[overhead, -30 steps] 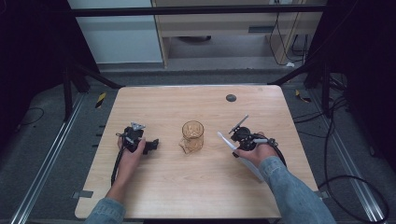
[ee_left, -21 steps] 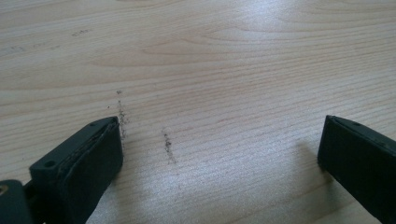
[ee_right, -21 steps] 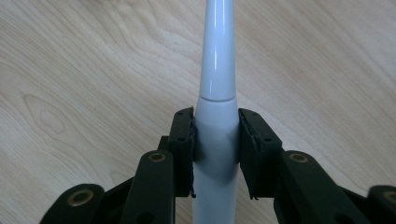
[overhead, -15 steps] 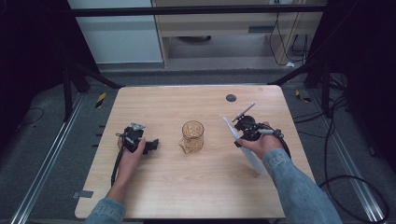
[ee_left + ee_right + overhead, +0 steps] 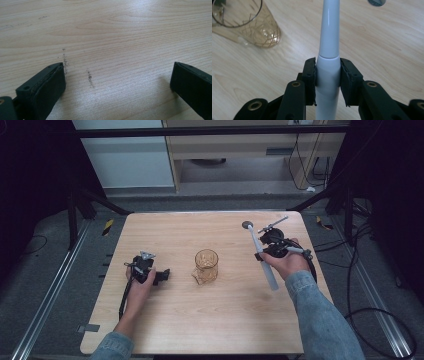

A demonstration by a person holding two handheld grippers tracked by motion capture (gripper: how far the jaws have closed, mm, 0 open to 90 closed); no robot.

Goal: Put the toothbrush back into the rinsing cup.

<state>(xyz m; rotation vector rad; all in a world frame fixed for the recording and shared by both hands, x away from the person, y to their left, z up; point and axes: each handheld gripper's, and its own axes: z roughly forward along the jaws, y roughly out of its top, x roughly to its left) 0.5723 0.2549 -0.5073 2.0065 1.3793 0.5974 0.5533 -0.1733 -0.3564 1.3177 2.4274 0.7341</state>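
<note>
One white, slim electric toothbrush (image 5: 329, 50) sits clamped in my right tool (image 5: 327, 72); my left tool (image 5: 117, 82) gapes wide, empty, over the worktop (image 5: 210, 320).

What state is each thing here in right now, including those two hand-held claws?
Electric toothbrush: clamped at its white handle, lifted off the table.
Right gripper: shut on the toothbrush.
Left gripper: jaws wide open, nothing between them, resting low over the wood.
Amber glass cup: upright at mid-table, untouched; looks empty.
Table: bare light wood, a few dark scuff marks.
</note>
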